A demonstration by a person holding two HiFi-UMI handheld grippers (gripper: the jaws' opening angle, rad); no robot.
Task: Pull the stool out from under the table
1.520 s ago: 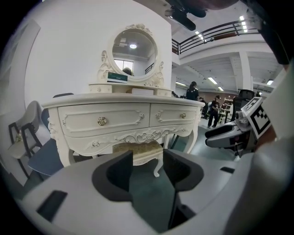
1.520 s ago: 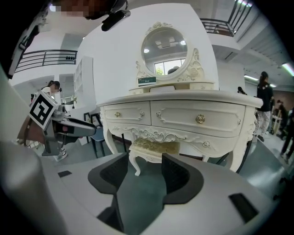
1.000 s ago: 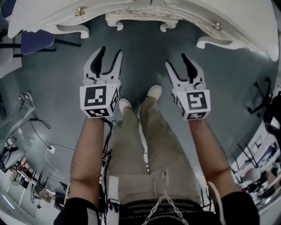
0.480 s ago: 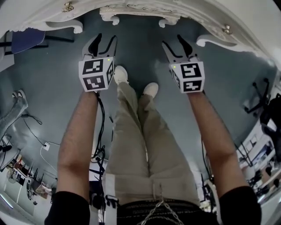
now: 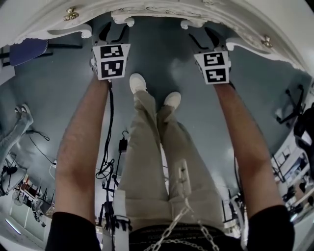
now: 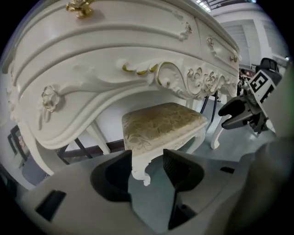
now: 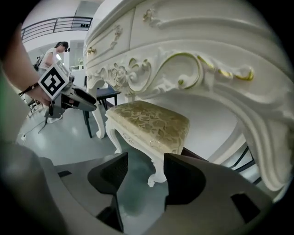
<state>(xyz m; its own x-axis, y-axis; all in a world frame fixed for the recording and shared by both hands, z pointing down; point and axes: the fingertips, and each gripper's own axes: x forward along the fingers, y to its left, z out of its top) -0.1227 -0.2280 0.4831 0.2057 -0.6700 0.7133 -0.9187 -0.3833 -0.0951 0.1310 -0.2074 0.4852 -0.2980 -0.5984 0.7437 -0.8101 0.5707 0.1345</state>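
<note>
Head view: left gripper (image 5: 112, 33) and right gripper (image 5: 203, 38) are held at the table (image 5: 147, 9) edge. Left gripper view: jaws are spread and empty, aimed at the stool (image 6: 161, 121), which is tucked under the table. Right gripper view: jaws are likewise spread and empty; the pull is judged not yet begun.

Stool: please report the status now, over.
Left gripper and right gripper open, nothing held. Stool under table, not gripped. Person's shoes maybe in pull path.
</note>
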